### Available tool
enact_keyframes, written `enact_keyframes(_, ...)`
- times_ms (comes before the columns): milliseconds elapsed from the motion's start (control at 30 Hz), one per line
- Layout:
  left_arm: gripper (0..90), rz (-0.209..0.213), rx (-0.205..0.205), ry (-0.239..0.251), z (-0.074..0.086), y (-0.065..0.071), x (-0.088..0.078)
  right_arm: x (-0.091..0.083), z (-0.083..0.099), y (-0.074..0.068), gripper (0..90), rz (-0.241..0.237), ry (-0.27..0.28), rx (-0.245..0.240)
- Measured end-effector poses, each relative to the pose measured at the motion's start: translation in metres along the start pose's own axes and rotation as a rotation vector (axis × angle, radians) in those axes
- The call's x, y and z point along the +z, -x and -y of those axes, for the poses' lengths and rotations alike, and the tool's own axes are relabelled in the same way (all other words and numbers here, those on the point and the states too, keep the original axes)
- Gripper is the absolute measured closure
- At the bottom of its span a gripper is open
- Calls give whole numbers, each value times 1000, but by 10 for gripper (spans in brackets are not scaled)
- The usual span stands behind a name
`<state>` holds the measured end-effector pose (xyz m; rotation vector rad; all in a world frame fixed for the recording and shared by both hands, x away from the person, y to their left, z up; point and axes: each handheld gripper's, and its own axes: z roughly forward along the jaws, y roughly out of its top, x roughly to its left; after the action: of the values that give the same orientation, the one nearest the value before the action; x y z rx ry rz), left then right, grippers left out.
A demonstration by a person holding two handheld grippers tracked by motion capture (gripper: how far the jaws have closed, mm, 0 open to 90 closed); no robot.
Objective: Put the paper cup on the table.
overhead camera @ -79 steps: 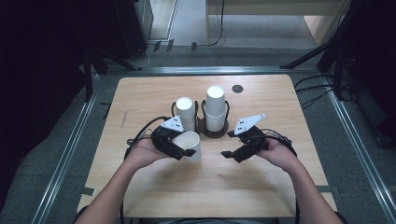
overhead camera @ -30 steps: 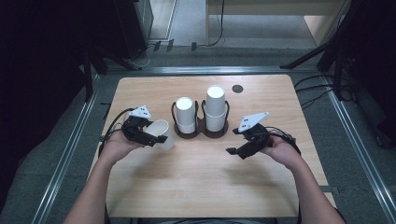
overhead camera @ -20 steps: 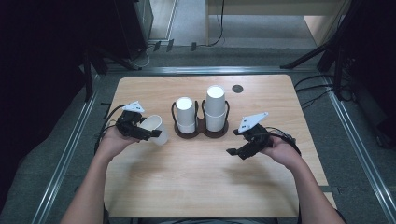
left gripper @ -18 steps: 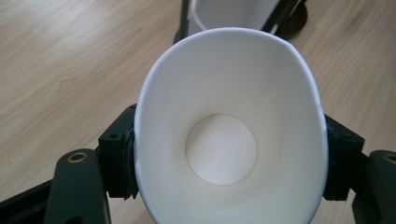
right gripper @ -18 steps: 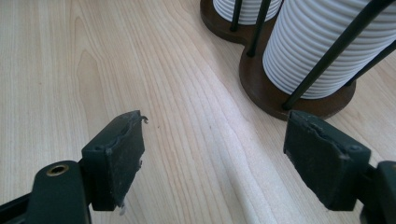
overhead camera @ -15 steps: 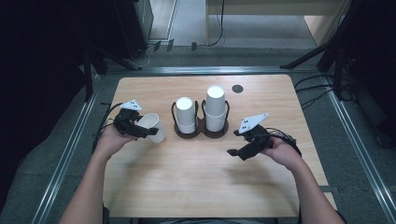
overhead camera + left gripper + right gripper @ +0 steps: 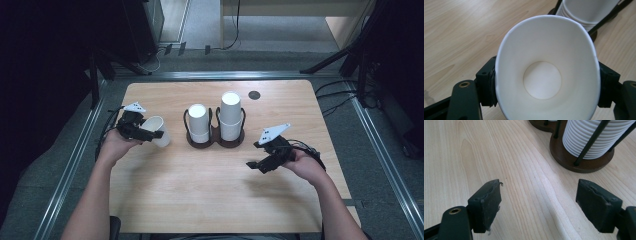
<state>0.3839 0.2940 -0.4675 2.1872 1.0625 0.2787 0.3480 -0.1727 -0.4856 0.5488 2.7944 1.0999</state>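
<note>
Cup [image 7: 156, 130] already pulled from the holder [image 7: 215, 141], clamped in the left tool [image 7: 145, 131] and squeezed oval, tilted above the desk [image 7: 210, 200] near its left edge. Not yet set down. Right tool [image 7: 260, 165] empty, jaws apart, near the right edge. Counted: one loose cup, two stacks [image 7: 198, 122] in one holder, cups per stack hard to number.

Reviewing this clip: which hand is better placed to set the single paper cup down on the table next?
Left. The left tongs already clamp the paper cup, squeezing its rim oval, over bare wood at the table's left side. The right tongs stand open and empty beyond the cup holder.
</note>
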Motion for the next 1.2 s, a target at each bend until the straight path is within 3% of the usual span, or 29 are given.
enact_keyframes(200, 235, -49, -23, -26, 3, -10, 3, -1, 3, 1, 206, 7, -2, 12)
enact_keyframes(567, 210, -134, -35, -46, 6, -16, 6, 0, 3, 1, 206, 7, -10, 7)
enact_keyframes(900, 198, -167, -28, -71, 8, -15, 12, 1, 3, 0, 206, 5, -13, 4)
enact_keyframes(1200, 179, -146, -48, -71, 9, -16, 14, 0, 3, 1, 208, 8, -10, 3)
